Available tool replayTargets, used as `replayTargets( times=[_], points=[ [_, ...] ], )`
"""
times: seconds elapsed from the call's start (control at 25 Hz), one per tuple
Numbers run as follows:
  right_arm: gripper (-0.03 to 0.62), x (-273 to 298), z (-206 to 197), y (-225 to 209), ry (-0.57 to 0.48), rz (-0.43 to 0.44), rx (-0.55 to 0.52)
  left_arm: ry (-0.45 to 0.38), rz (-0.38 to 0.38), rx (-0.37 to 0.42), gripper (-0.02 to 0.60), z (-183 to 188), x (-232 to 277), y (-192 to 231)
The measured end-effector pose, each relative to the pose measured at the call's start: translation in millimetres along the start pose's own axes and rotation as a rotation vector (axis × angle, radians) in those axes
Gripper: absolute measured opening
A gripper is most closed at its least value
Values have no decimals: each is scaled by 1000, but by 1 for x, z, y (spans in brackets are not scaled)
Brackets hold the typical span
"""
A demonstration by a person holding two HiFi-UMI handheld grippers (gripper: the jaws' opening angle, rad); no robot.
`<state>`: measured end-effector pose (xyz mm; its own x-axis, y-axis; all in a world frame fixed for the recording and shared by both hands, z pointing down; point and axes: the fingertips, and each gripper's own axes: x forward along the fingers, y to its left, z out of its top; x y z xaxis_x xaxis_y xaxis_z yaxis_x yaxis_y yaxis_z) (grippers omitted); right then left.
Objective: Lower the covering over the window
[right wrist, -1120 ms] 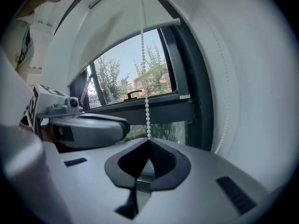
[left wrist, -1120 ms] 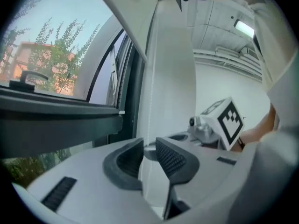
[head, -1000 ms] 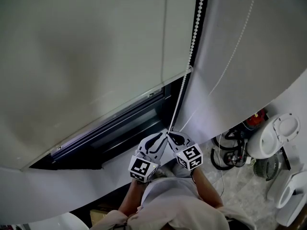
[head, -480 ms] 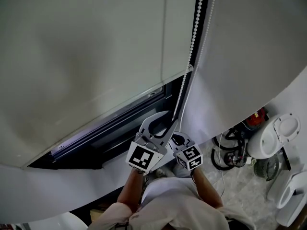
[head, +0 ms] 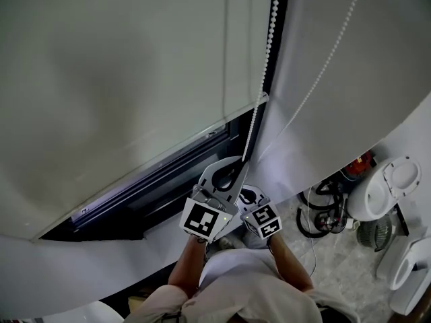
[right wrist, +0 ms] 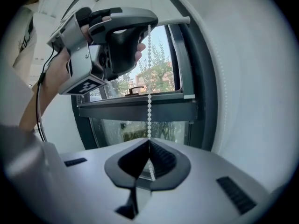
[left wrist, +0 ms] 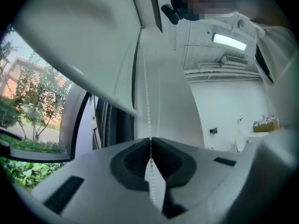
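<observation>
A pale roller blind (head: 114,79) covers most of the window; its bottom bar (head: 155,170) hangs above the dark window frame (head: 172,184). A white bead chain (head: 268,39) runs down the blind's right edge. My left gripper (head: 234,172) is shut on this chain, just above my right gripper (head: 250,195), which is shut on it lower down. In the left gripper view the chain (left wrist: 146,97) rises from the closed jaws of the left gripper (left wrist: 150,141). The right gripper view shows the chain (right wrist: 149,78) stretched taut between my right gripper (right wrist: 149,143) and the left gripper (right wrist: 122,34).
The chain's other strand (head: 330,59) hangs slack across the white wall (head: 350,106) on the right. Below right on the floor are coiled hoses (head: 322,214), a red object (head: 360,165) and white fixtures (head: 389,192). Trees and a building show through the glass (right wrist: 159,73).
My left gripper has climbed the chain from beside the right gripper, open on the way, and has closed on the chain higher up. The right gripper has stayed shut and in place.
</observation>
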<state>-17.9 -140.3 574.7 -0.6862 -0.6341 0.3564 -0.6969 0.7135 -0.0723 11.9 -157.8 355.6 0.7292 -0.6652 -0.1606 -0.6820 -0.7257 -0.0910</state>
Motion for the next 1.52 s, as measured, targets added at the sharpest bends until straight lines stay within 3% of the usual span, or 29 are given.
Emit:
replayTargets(
  times=[0.48, 0.84, 1.2, 1.52],
  points=[
    [-3, 16, -62, 13, 181, 36, 11, 139, 18, -72, 18, -70, -11, -6],
    [0, 16, -83, 19, 239, 52, 14, 192, 30, -89, 18, -96, -15, -8],
    [0, 11, -85, 23, 246, 53, 2, 206, 45, -100, 18, -110, -21, -6],
    [2, -9, -55, 17, 179, 24, 7, 206, 53, -87, 19, -108, -23, -4]
  ],
)
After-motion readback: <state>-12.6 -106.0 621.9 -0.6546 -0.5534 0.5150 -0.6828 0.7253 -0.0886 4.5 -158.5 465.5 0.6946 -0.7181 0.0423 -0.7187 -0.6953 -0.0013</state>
